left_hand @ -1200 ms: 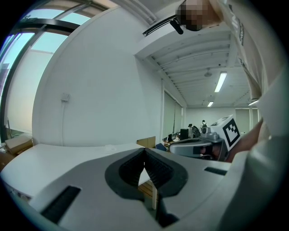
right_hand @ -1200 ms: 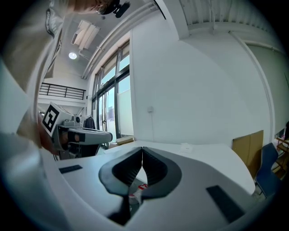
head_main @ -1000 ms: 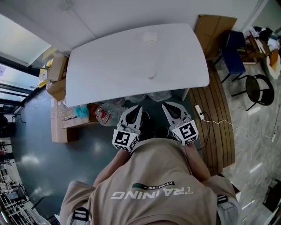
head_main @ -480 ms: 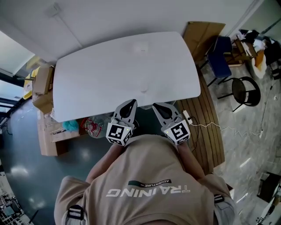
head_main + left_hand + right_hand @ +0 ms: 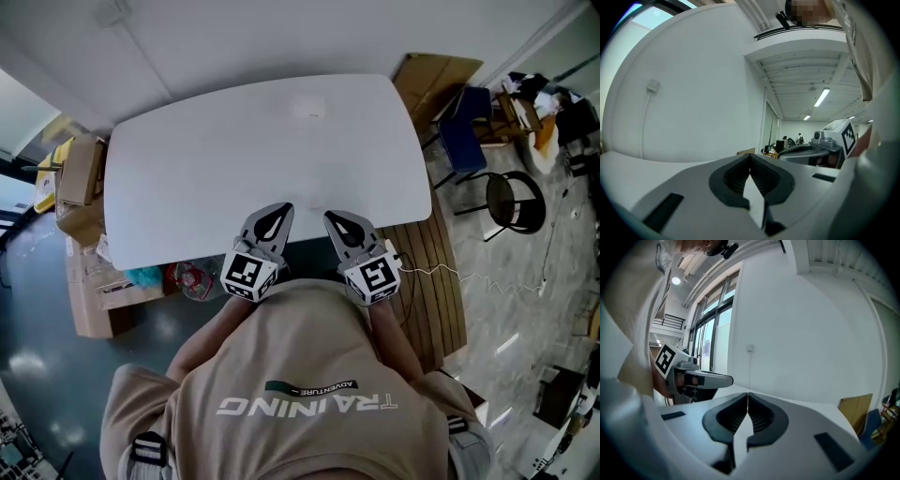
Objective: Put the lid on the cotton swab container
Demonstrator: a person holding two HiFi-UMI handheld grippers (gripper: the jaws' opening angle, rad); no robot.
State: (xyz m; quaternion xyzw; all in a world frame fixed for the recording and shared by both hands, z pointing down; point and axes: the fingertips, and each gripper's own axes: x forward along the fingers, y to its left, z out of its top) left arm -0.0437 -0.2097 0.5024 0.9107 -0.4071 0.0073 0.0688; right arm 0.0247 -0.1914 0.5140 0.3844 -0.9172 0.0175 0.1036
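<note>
A white table (image 5: 187, 187) fills the upper head view. Two pale items lie on it, too small to identify: a squarish one (image 5: 309, 109) near the far edge and a small round one (image 5: 314, 201) near the front edge. My left gripper (image 5: 277, 210) and right gripper (image 5: 335, 218) hover side by side at the front edge, either side of the round item. Both are shut with nothing between the jaws. The left gripper (image 5: 750, 159) and the right gripper (image 5: 748, 397) views show only bare tabletop and wall ahead.
Cardboard boxes (image 5: 80, 169) stand left of the table, with bags (image 5: 192, 279) under its front left edge. A flat carton (image 5: 431, 80), a blue chair (image 5: 466, 127) and a black chair (image 5: 511, 202) are on the right. A power strip (image 5: 412, 272) lies on the wooden floor.
Both grippers have come forward from below the table's front edge to over it, still shut. The view has shifted, so the table sits lower and nearer.
</note>
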